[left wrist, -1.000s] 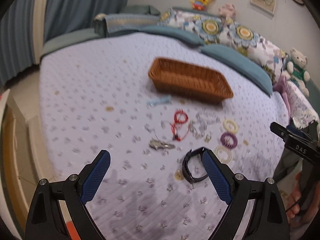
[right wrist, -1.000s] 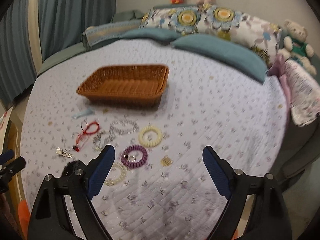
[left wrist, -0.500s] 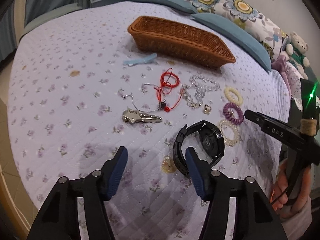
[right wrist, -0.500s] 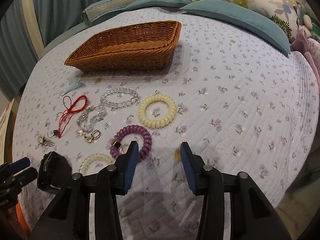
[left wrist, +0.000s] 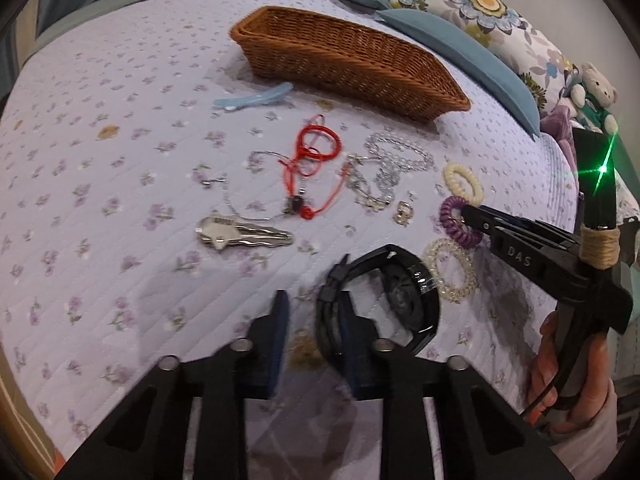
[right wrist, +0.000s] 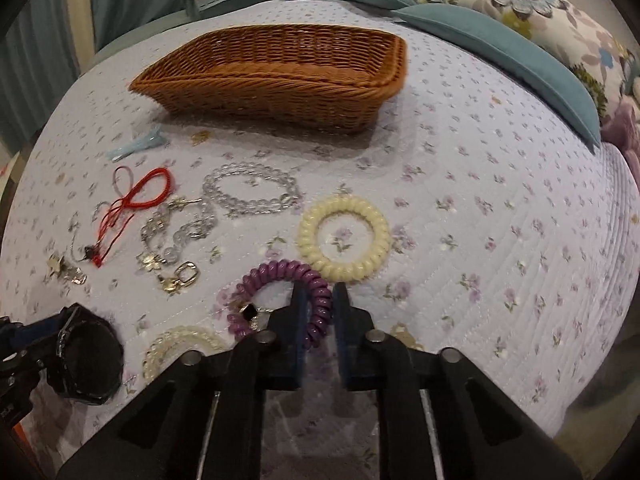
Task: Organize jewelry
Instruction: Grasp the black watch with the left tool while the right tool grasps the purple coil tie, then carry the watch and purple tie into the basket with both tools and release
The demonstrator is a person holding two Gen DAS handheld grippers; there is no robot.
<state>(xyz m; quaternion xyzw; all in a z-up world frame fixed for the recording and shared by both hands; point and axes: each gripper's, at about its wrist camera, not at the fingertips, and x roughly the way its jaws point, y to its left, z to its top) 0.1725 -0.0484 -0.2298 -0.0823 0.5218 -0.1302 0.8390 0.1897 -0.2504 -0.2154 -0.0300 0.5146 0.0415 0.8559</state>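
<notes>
A brown wicker basket (left wrist: 352, 60) (right wrist: 280, 80) stands on the bed behind scattered jewelry. My left gripper (left wrist: 314, 308) is partly closed around the strap of a black watch (left wrist: 400, 300), which lies on the quilt; the strap sits between the fingers, contact unclear. My right gripper (right wrist: 320, 300) is nearly shut around the near side of a purple coil hair tie (right wrist: 276, 280); it also shows in the left wrist view (left wrist: 454, 220). A cream coil tie (right wrist: 344, 236) lies just beyond it.
On the quilt lie a clear coil tie (left wrist: 452, 270), a key (left wrist: 240, 236), a red cord (left wrist: 316, 148), a clear bead bracelet (right wrist: 252, 192), silver chains (right wrist: 176, 232), a blue hair clip (left wrist: 252, 98). Teal pillows (right wrist: 500, 40) lie behind.
Both grippers dropped toward the quilt and narrowed from wide open. The left closed in on the watch strap, the right on the purple hair tie.
</notes>
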